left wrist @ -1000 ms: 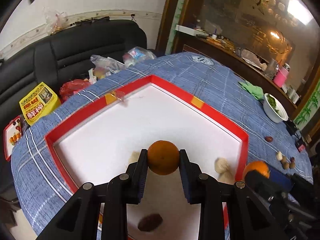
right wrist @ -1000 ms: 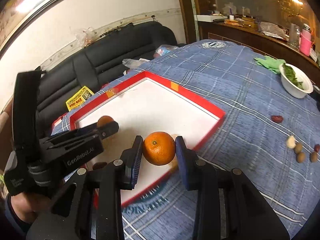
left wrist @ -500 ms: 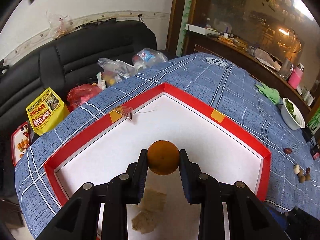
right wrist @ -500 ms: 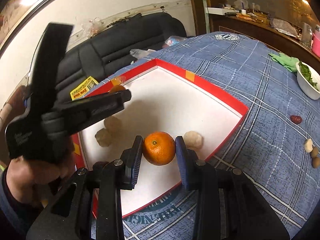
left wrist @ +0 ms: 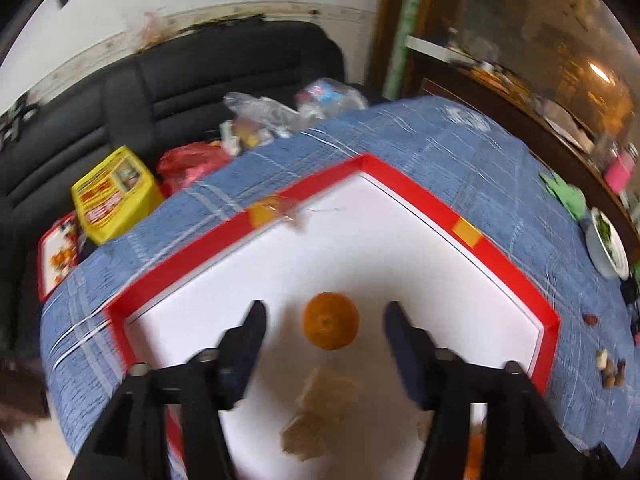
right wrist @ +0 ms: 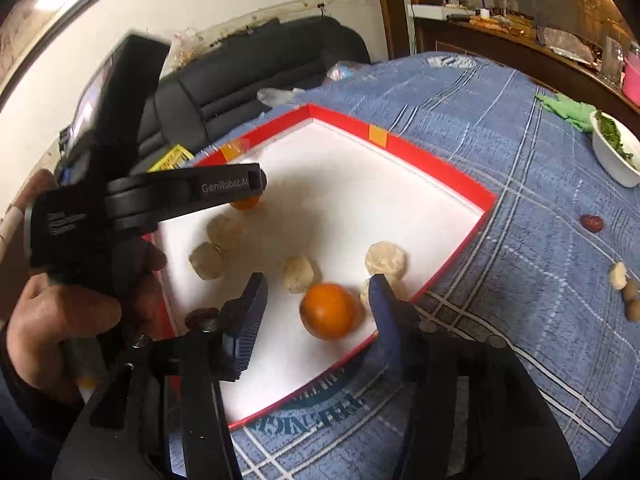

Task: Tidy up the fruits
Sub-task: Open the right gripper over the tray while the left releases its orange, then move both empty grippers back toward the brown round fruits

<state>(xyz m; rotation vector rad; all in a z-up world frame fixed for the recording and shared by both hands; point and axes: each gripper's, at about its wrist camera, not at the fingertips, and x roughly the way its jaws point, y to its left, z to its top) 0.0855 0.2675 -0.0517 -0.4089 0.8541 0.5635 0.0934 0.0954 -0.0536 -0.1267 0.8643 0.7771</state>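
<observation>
Release step, two oranges into red-rimmed tray (right wrist: 448, 168): my left gripper (left wrist: 324, 316) and right gripper (right wrist: 318, 292) are both opening, each orange (left wrist: 331, 321) (right wrist: 329, 311) free between the jaws; I withdraw straight, without nudging them.

Two oranges, both round and bright, inside the red-rimmed white tray (right wrist: 442, 168); first orange (left wrist: 330, 321) sits free on the white floor toward the tray's middle; second orange (right wrist: 329, 311) near the tray's near edge, beside pale round pieces (right wrist: 385, 259); a few small fruits (right wrist: 624, 286) on the blue cloth outside.
</observation>
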